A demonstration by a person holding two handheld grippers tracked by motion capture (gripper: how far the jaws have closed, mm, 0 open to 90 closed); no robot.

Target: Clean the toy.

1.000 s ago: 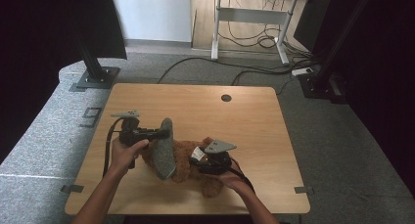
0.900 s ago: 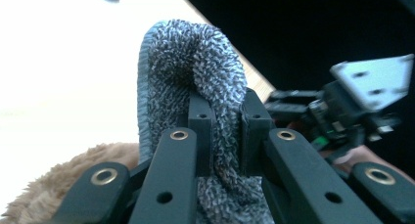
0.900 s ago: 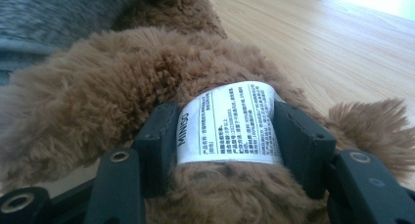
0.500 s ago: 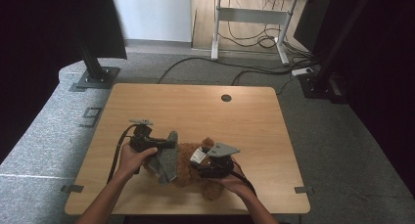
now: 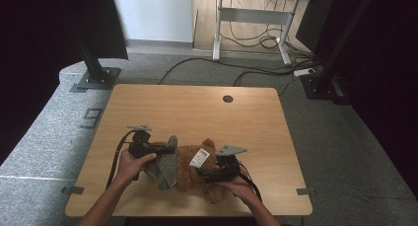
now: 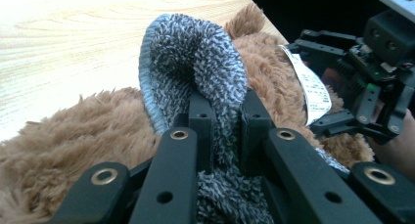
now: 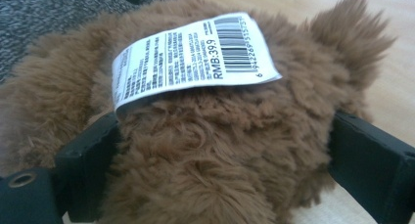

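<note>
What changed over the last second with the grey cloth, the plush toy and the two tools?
The left tool, shut on the grey cloth, came down, so the cloth that stood raised now drapes over the brown plush toy. The right tool has just been opening its jaws; they stand wide either side of the toy's body, below the white tag. The toy and the table kept their places.

table – light wood, round hole near far edge | floor – grey carpet, cables | white-legged desk beyond | black stand base far left
</note>
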